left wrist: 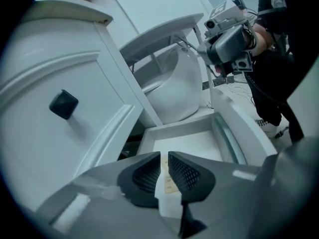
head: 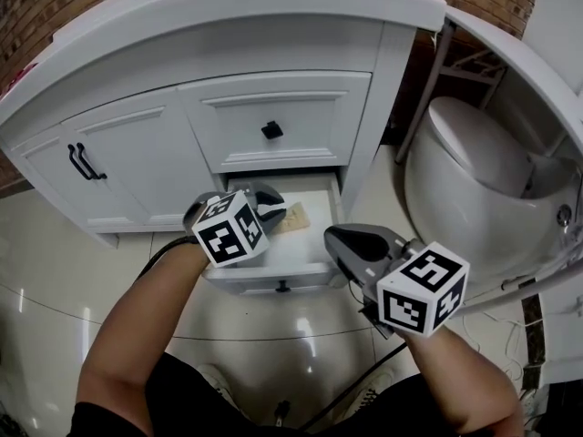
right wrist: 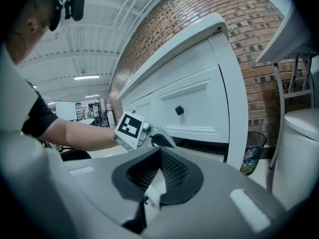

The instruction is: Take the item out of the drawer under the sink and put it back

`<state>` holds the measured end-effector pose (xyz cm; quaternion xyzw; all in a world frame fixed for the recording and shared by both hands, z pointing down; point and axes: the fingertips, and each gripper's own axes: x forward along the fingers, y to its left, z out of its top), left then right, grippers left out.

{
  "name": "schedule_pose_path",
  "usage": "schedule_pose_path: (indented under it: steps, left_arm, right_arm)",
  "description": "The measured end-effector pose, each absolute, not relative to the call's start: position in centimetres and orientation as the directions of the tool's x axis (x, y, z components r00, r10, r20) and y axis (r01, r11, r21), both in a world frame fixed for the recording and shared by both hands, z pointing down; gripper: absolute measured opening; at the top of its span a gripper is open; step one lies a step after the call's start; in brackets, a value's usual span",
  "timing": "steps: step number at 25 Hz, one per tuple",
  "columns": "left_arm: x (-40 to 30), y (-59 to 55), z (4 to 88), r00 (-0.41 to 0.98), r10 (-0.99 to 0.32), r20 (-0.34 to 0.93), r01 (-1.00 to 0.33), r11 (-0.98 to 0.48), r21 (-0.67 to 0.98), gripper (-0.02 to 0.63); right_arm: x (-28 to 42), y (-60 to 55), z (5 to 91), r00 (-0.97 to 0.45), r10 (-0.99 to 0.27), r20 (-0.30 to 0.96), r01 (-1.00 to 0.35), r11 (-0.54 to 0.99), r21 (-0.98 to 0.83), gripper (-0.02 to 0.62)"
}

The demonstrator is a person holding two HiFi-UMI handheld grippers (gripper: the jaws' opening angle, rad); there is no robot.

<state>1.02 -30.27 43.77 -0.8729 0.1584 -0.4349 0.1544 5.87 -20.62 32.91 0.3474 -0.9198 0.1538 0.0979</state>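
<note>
The bottom drawer (head: 273,276) of the white sink cabinet is pulled out. A flat tan item (head: 293,218) with print lies face up inside it. My left gripper (head: 271,209) hangs over the drawer, its tips at the item's left edge. In the left gripper view its jaws (left wrist: 164,156) stand only a thin slit apart, and the tan item (left wrist: 170,180) shows through that slit; I cannot tell whether they touch it. My right gripper (head: 339,240) hovers right of the drawer front, shut and empty (right wrist: 160,151).
Above the open drawer is a shut drawer with a black knob (head: 271,130). Cabinet doors with black handles (head: 84,162) are to the left. A white toilet (head: 474,180) stands close on the right, a waste bin (right wrist: 251,156) beside the cabinet. Cables (head: 364,371) trail on the glossy floor.
</note>
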Motion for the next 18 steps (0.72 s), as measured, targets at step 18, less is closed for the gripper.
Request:
schedule_pose_path:
  steps: [18]
  left_arm:
    - [1.9, -32.1, 53.5, 0.389, -0.252, 0.886, 0.041, -0.956, -0.290, 0.092]
  right_arm:
    - [6.6, -21.2, 33.0, -0.744, -0.601, 0.294, -0.665, 0.710, -0.232, 0.008]
